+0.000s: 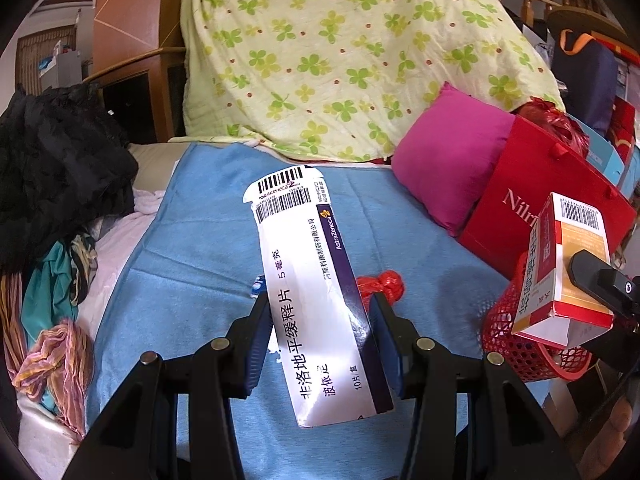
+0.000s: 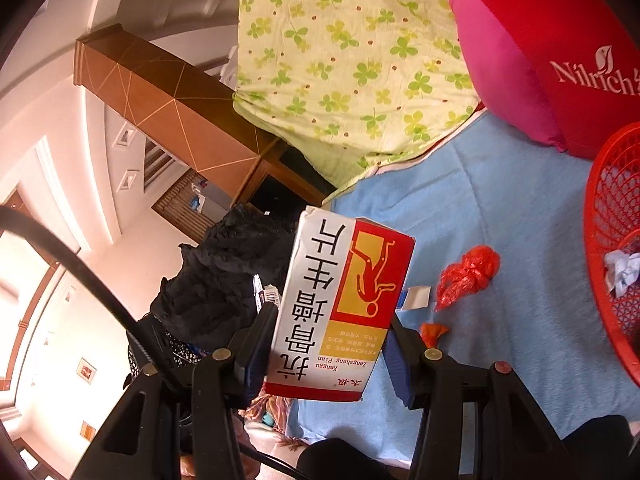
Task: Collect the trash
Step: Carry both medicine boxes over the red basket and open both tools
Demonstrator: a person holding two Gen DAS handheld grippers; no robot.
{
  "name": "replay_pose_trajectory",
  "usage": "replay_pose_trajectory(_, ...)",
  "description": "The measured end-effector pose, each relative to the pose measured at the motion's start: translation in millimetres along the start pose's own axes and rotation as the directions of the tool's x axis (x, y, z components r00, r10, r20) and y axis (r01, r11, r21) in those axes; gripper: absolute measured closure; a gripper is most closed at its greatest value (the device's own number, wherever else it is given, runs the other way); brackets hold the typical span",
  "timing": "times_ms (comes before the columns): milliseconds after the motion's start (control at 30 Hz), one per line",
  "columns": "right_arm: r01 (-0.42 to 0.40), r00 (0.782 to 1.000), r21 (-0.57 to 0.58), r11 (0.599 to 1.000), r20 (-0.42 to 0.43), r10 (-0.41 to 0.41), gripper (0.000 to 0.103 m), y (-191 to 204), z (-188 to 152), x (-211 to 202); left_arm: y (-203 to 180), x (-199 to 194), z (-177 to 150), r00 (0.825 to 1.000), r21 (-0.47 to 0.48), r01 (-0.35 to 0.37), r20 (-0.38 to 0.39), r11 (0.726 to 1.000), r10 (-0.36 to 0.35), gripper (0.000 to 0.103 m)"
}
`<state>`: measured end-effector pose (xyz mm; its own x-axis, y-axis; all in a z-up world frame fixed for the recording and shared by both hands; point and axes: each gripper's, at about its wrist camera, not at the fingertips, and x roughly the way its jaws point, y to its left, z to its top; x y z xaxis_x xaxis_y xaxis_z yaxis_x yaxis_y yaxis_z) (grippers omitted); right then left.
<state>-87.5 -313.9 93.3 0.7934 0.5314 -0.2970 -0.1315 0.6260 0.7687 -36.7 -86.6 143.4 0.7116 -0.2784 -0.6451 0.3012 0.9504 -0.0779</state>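
Risk entry: my left gripper (image 1: 320, 332) clamps long white-purple cardboard medicine box (image 1: 316, 292), right gripper (image 2: 332, 344) clamps red-yellow-white carton (image 2: 340, 308) nr red mesh plastic basket (image 2: 612, 240) at right; thin walls may buckle, slip onto blue blanket (image 2: 500, 208).

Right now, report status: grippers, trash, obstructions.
Left gripper shut on white-purple medicine box. Right gripper shut on red-yellow medicine box. Red basket alongside; path unobstructed.

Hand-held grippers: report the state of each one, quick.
Left hand-held gripper: shut on the white and purple medicine box.
Right hand-held gripper: shut on the red and white medicine box.
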Motion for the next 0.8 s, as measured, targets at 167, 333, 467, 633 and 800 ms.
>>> replay_pose_trajectory(167, 0.006, 1.0, 0.002, 1.0, 0.023, -0.006, 0.049, -4, 3, -12, -14, -2, 1, 1.0, 0.022, 0.012, 0.002, 1.0, -0.012, 0.053)
replay_pose_trajectory(333, 0.011, 0.999, 0.01, 1.0, 0.045, -0.012, 0.049, -9, 5, -24, -30, -2, 3, 1.0, 0.047, 0.025, 0.0, 0.999, -0.025, 0.053)
replay_pose_trajectory(467, 0.017, 0.998, 0.018, 1.0, 0.061, -0.019, 0.049, -14, 7, -32, -41, -1, 3, 0.999, 0.066, 0.036, -0.004, 0.997, -0.036, 0.053)
replay_pose_trajectory(633, 0.023, 0.997, 0.029, 0.999, 0.079, -0.026, 0.049, -21, 9, -42, -57, 0, 5, 0.999, 0.089, 0.048, -0.005, 0.995, -0.048, 0.053)
replay_pose_trajectory(800, 0.035, 0.994, 0.037, 0.999, 0.104, -0.039, 0.049, -28, 11, -54, -77, 2, 6, 0.998, 0.12, 0.061, -0.008, 0.991, -0.06, 0.053)
